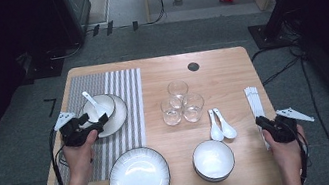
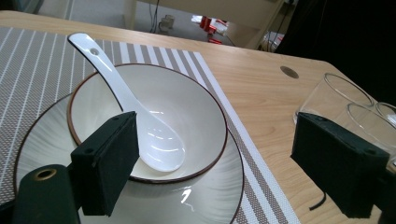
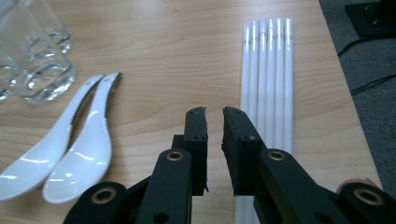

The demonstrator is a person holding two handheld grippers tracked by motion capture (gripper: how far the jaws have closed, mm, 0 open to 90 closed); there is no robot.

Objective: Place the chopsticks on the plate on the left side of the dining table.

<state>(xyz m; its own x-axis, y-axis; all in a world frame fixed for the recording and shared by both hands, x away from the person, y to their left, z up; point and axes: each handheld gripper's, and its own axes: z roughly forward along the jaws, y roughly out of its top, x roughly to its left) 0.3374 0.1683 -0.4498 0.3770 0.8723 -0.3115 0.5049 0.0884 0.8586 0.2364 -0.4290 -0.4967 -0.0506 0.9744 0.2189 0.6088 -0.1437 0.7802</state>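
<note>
A white bowl [image 1: 102,109] [image 2: 187,100] with a white spoon [image 1: 89,100] [image 2: 135,112] in it sits on a brown-rimmed plate [image 1: 120,117] [image 2: 201,200]. My left gripper [image 1: 92,127] [image 2: 215,126] is open wide at the near side of this setting; one jaw is over the bowl's near rim, the other out over the wood towards the glasses. White chopsticks [image 1: 254,100] [image 3: 268,70] lie side by side near the right table edge. My right gripper [image 1: 260,120] [image 3: 214,112] hovers at their near end, its jaws almost together with a thin slit and nothing between them.
Three glasses [image 1: 180,102] stand mid-table and two white spoons [image 1: 221,124] [image 3: 77,140] lie just before them. A dark-rimmed plate [image 1: 139,178] and stacked bowls [image 1: 213,159] sit at the near edge. A striped placemat [image 1: 124,89] covers the left side.
</note>
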